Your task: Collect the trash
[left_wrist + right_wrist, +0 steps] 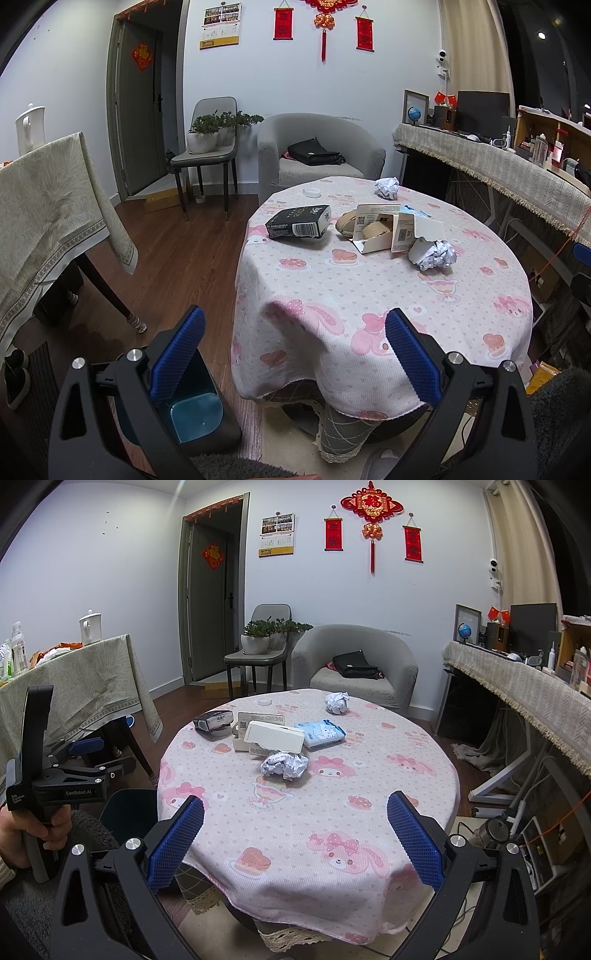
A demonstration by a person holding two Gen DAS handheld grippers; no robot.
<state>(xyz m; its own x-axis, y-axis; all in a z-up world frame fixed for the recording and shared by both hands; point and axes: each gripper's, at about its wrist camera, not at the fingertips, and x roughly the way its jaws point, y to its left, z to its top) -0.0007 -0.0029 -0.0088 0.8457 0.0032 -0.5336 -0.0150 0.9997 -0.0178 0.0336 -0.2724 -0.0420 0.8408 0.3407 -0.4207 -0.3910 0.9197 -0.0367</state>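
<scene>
Both tools are held low at the near edge of a round counter (332, 830) draped in a pink cartoon cloth. The right hand-held gripper (295, 840) has its blue fingers spread wide and empty; the left hand-held gripper (295, 354) is likewise spread and holds nothing. The trash lies ahead of them, well out of reach so far. Straight ahead of the right hand-held gripper sits the nearest piece, a crumpled paper ball (284, 765). Just beyond it lies a torn white carton (275, 740), with a black box (213, 720) to its left and a blue tissue pack (320, 734) to its right. A second paper ball (337, 702) rests far beyond, near the back rim. Below the left hand-held gripper, on the floor beside the counter, stands a dark bin (199, 417) with a blue liner. The sensible start, I judge, is the near ball: reach forward, straddle it with both fingers, close gently, since crumpled paper yields, then carry it left to the bin.
</scene>
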